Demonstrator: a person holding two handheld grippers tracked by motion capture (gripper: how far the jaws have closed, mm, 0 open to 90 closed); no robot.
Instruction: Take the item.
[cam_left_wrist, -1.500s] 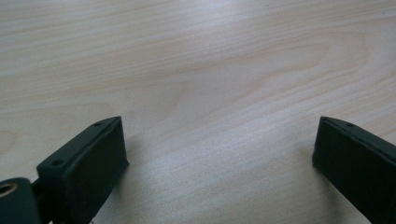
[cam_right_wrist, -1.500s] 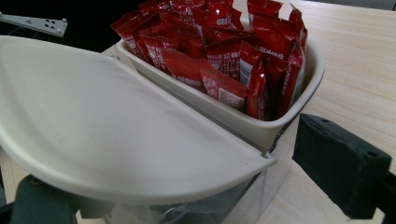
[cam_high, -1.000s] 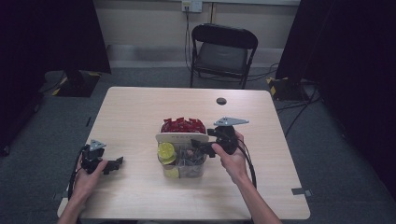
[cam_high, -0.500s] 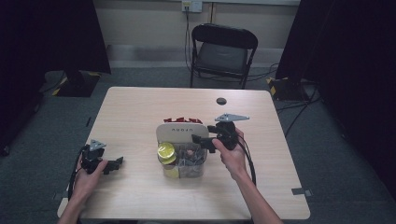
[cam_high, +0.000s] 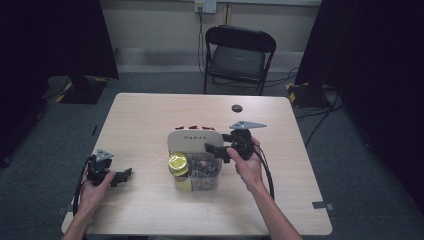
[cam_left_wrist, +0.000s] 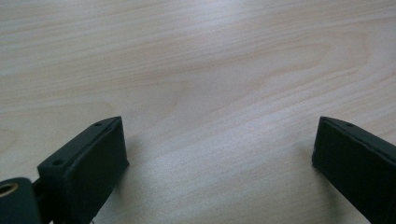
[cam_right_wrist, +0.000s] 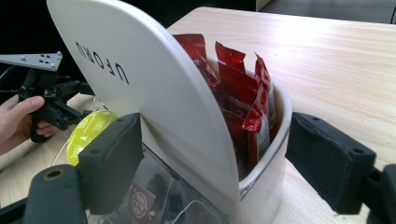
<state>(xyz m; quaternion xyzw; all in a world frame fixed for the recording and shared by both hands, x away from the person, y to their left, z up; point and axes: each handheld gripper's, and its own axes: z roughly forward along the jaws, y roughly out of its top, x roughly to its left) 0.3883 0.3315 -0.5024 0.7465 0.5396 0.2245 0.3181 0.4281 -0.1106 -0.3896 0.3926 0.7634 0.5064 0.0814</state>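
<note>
The white caddy (cam_high: 194, 137) sits pretty much in the middle of the wooden counter (cam_high: 150, 115), with its tall rounded divider sticking up. On the far side of that divider there's a row of red packets (cam_right_wrist: 243, 93) standing upright, and on the near, clear-walled side there's a yellow-green lidded cup (cam_high: 177, 162) plus some darker stuff that's too murky to make out.

The right gripper (cam_high: 220, 150) is at the caddy's right end, pointing left across it. Its jaws have just been closing a bit, but in the right gripper view they're still apart, straddling the divider: one jaw on the clear side, the other outside the white wall by the packets. The pads don't look like they're pressing on anything.

The left gripper (cam_high: 122, 175) rests low on the counter well off to the left of the caddy, jaws wide apart with just bare wood between them.
</note>
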